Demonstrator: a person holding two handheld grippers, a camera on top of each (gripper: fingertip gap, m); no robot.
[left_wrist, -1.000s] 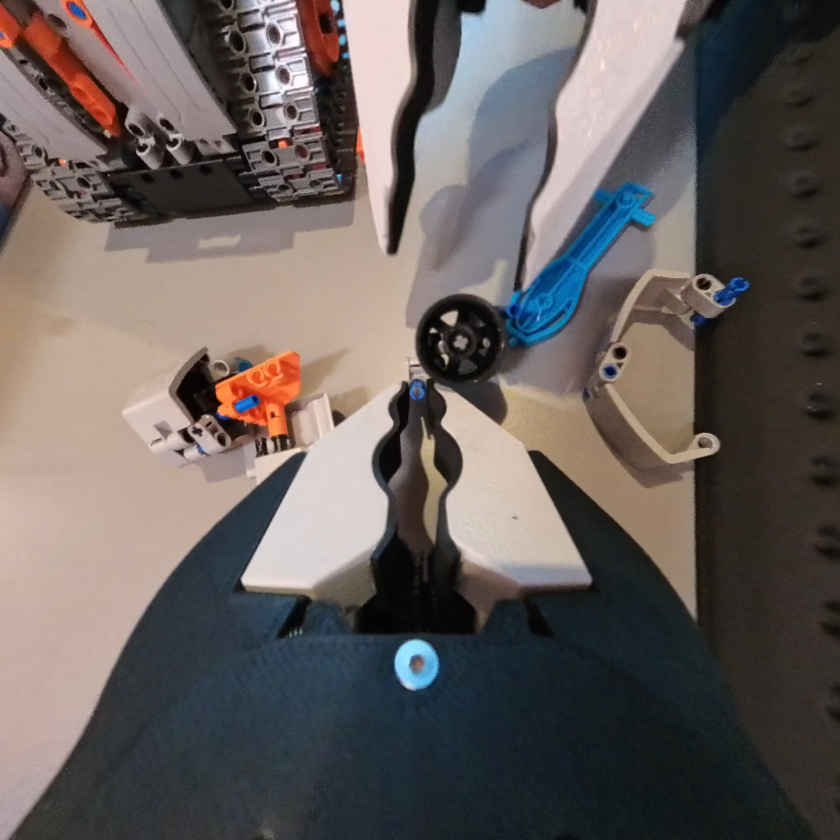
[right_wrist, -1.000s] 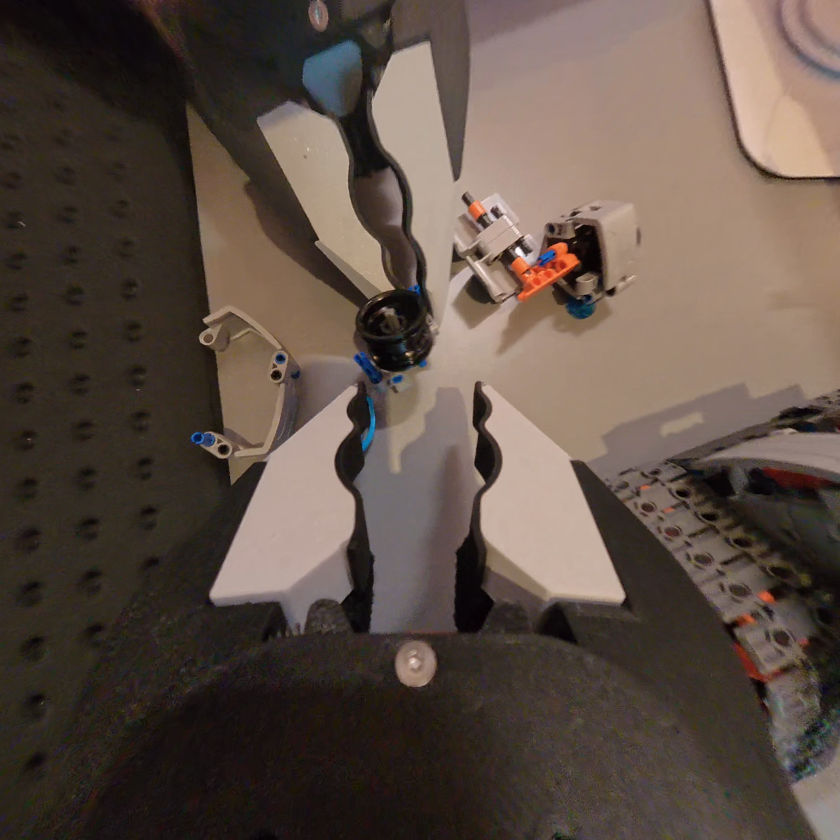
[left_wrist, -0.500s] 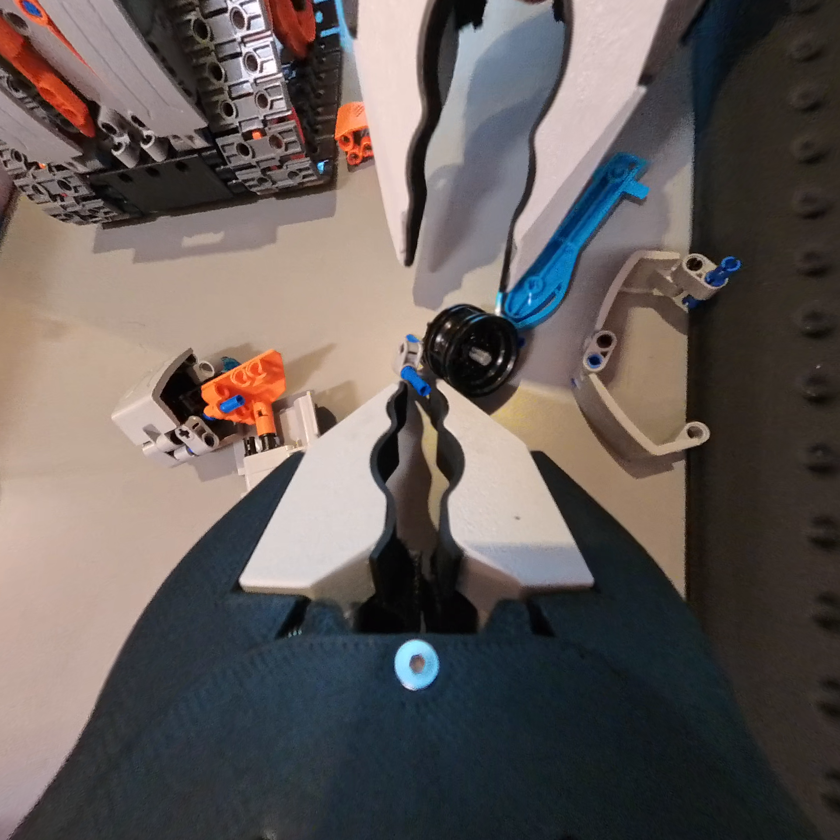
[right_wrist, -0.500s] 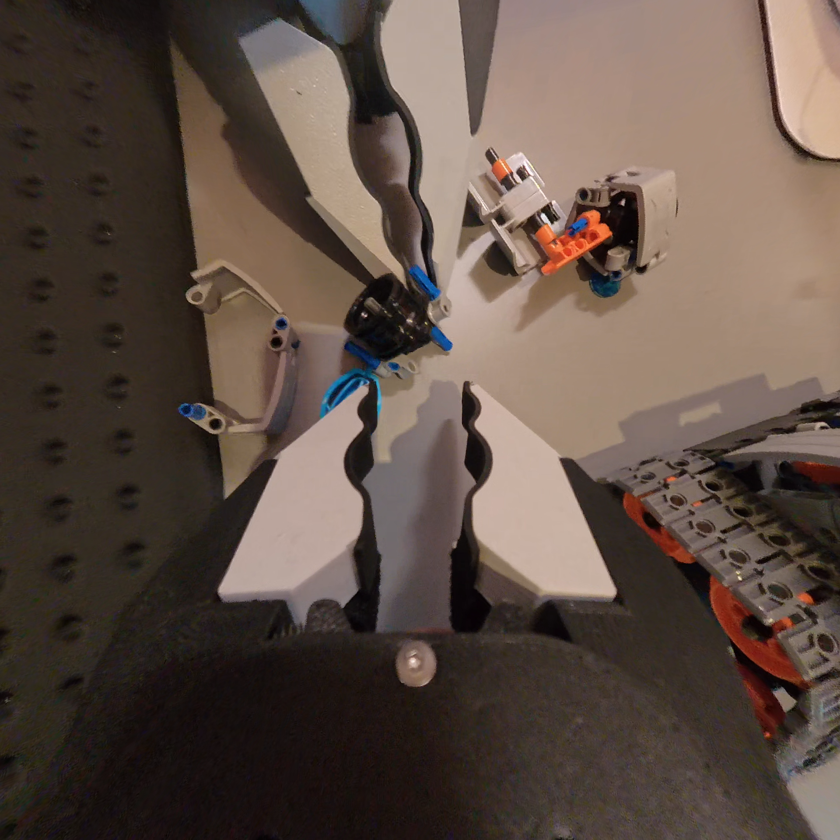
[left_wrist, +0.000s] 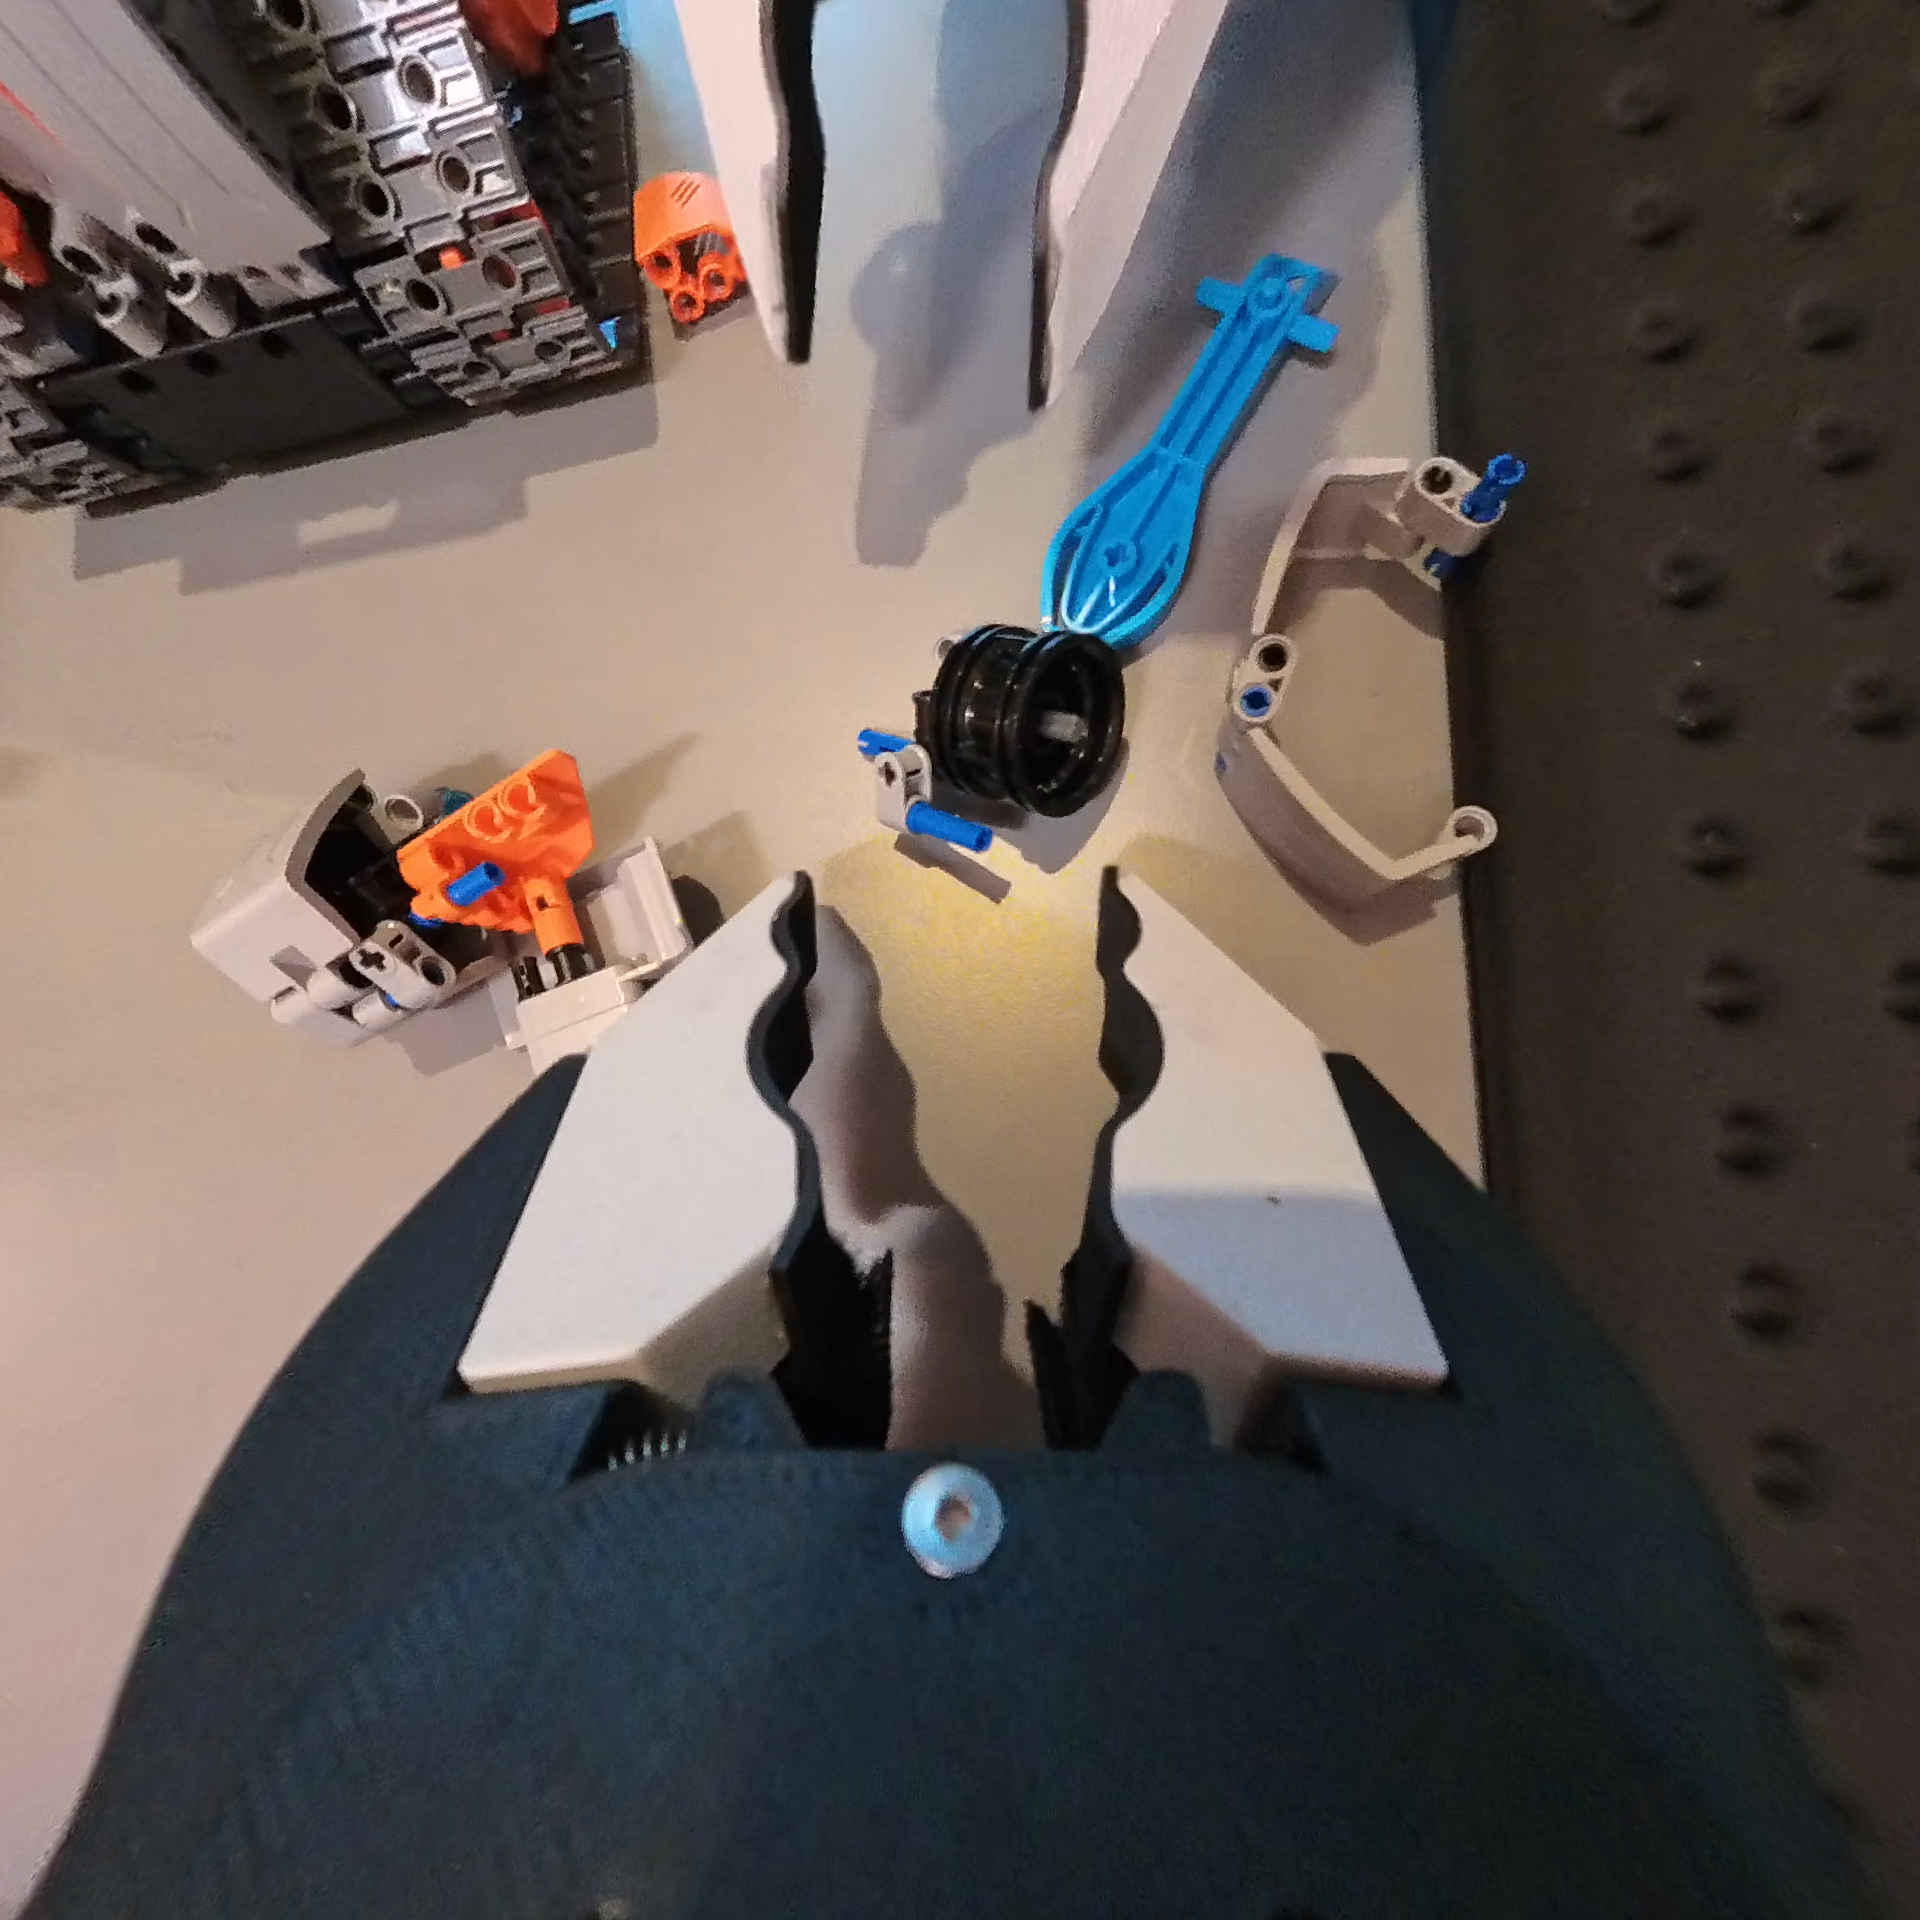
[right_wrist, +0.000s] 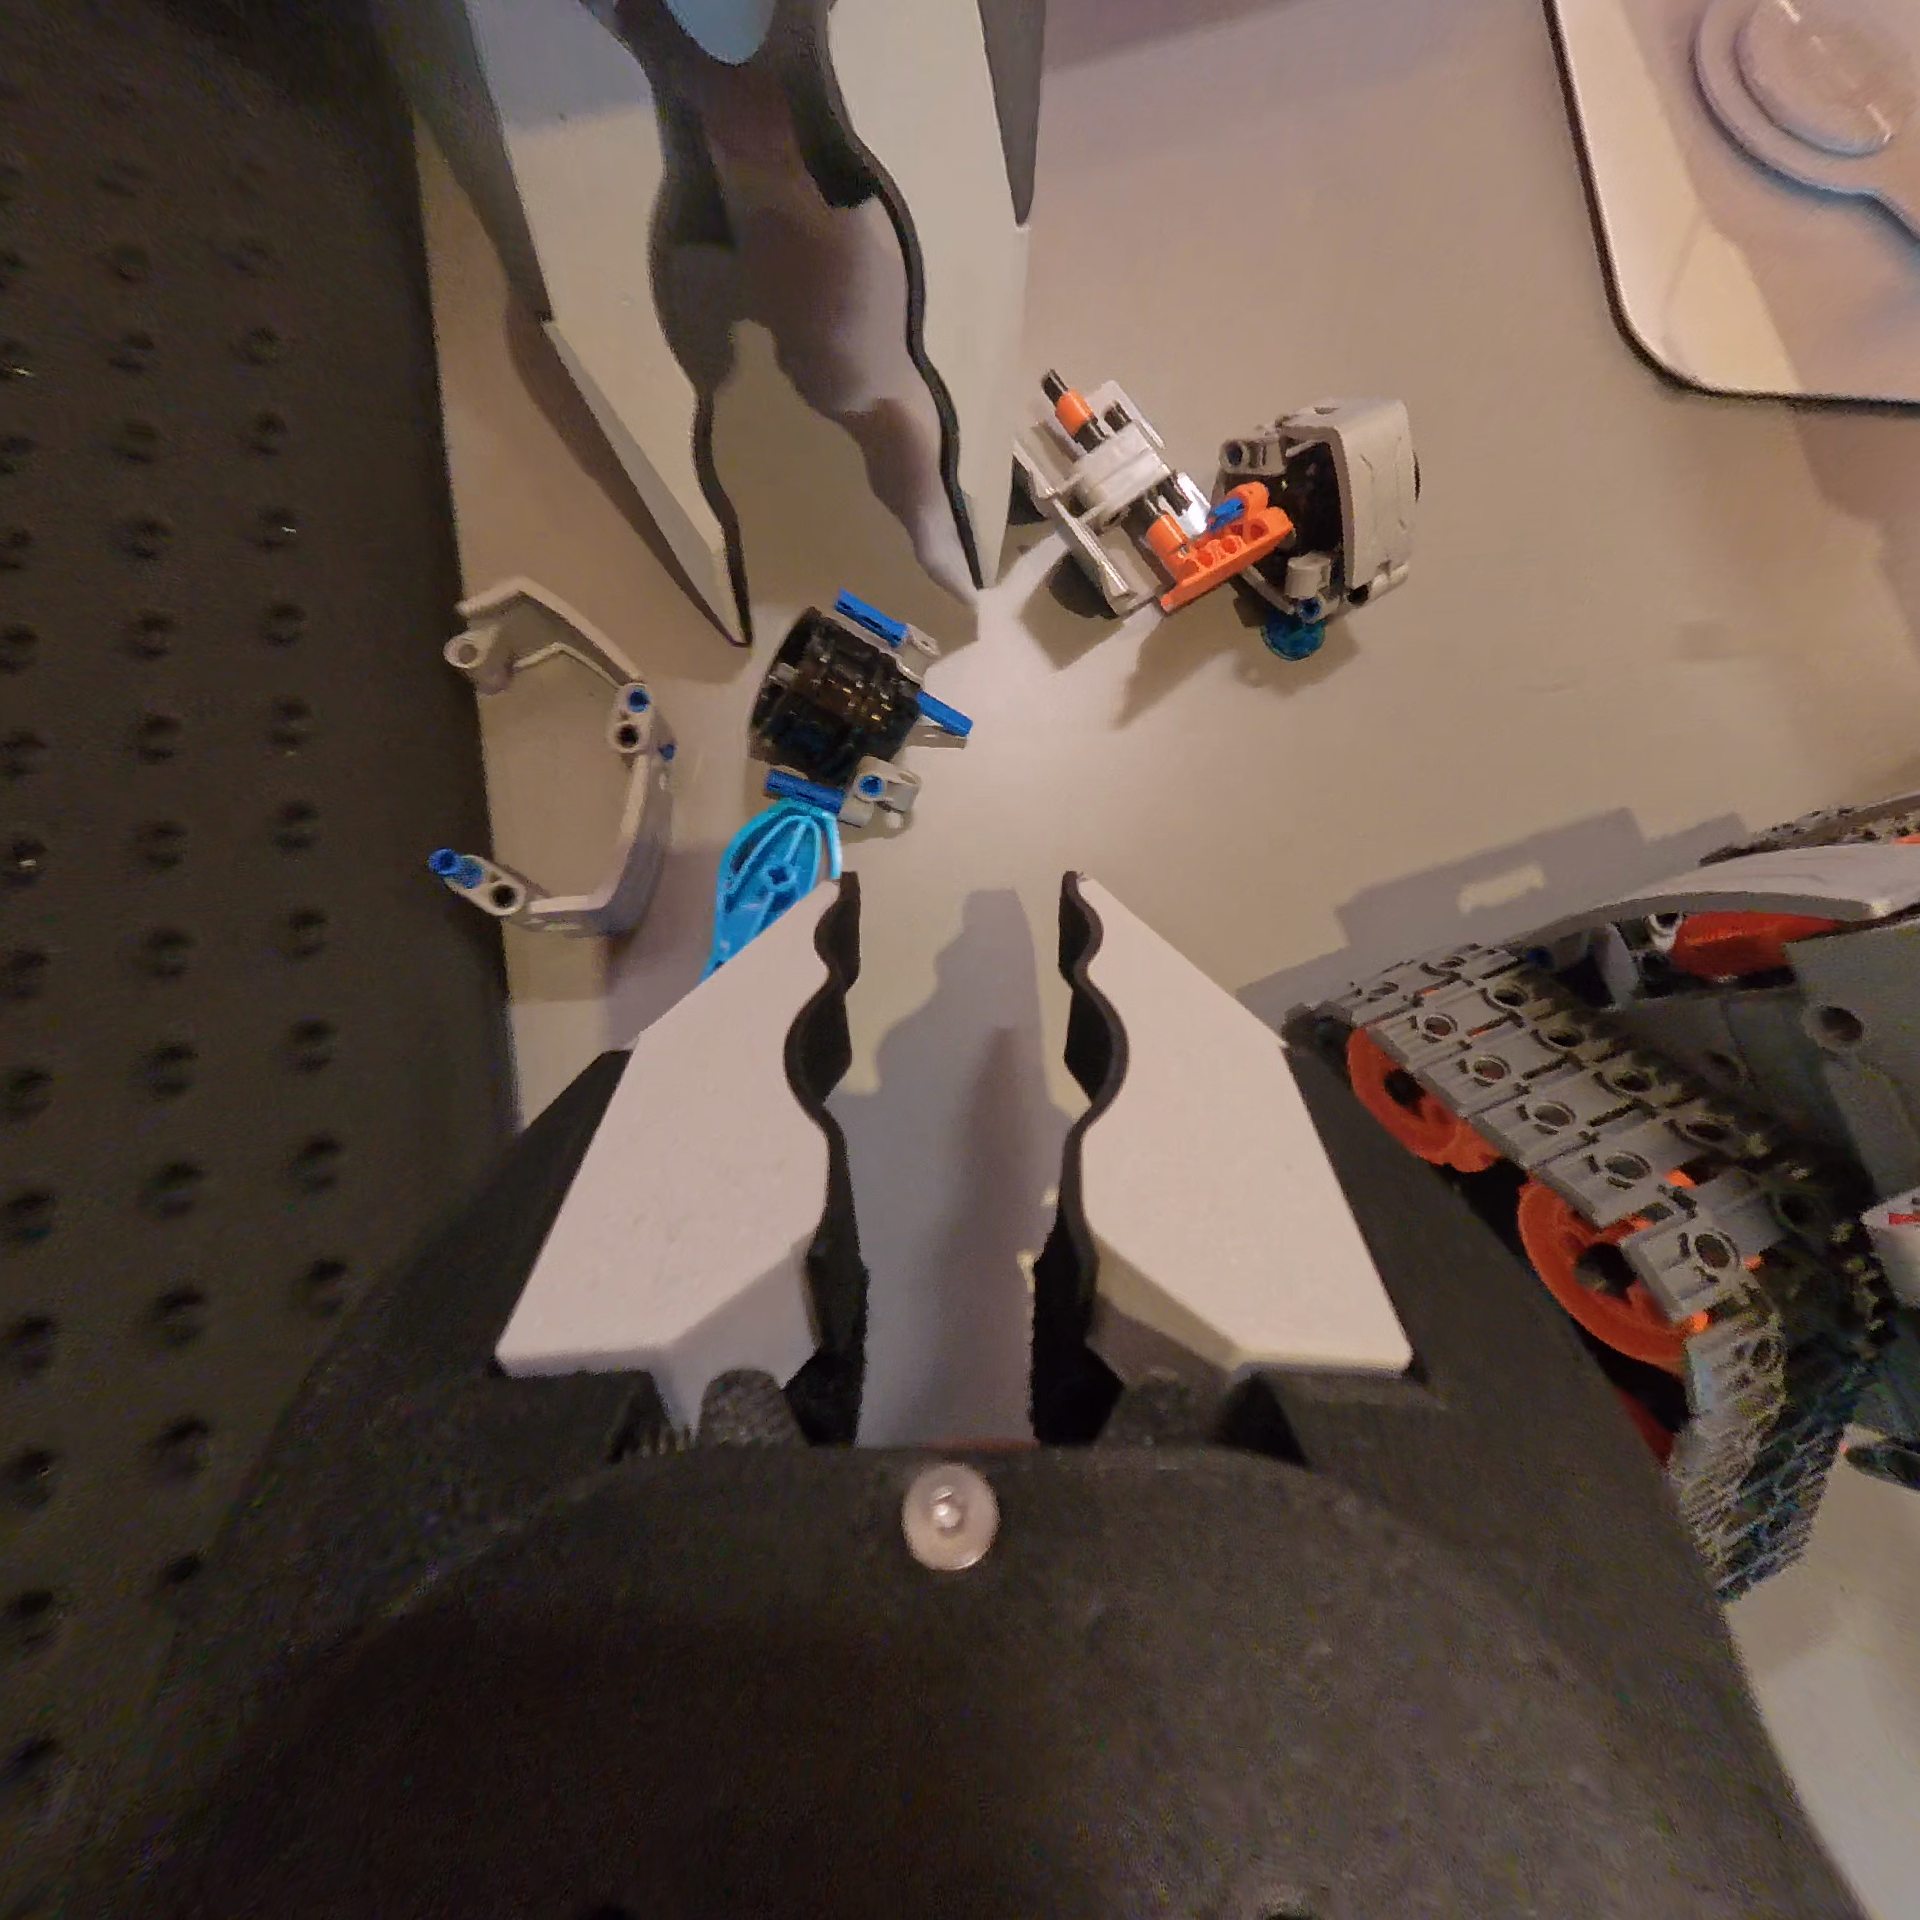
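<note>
A black wheel (left_wrist: 1023, 717) with a grey connector and blue pins (left_wrist: 914, 800) lies on the beige table, just ahead of my left gripper (left_wrist: 956, 894), which is open and empty. My right gripper (right_wrist: 958, 894) is also open and empty, and faces the wheel (right_wrist: 831, 696) from the opposite side. A long light-blue piece (left_wrist: 1174, 468) lies beside the wheel, its end partly under my right gripper's left finger (right_wrist: 727, 1091). The left gripper (right_wrist: 857, 603) shows at the top of the right wrist view, the right gripper (left_wrist: 914, 343) at the top of the left wrist view.
A grey curved panel (left_wrist: 1330, 727) with blue pins lies by the black perforated mat (left_wrist: 1714, 831). A grey and orange block assembly (left_wrist: 447, 904) sits left of my left gripper. A tracked vehicle model (right_wrist: 1610, 1143) and a small orange piece (left_wrist: 686, 239) are nearby. A white tray (right_wrist: 1766, 187) is far right. There is about 8 centimeters between the tips of the two grippers. The wheel (right_wrist: 831, 696) is about 4 centimeters from both grippers' fingertips. My left wrist view (left_wrist: 1012, 668) looks at it from another angle.
My left gripper, which was shut on the wheel's blue pin connector, has opened and let it go. The right gripper has drawn back a little from the wheel.
</note>
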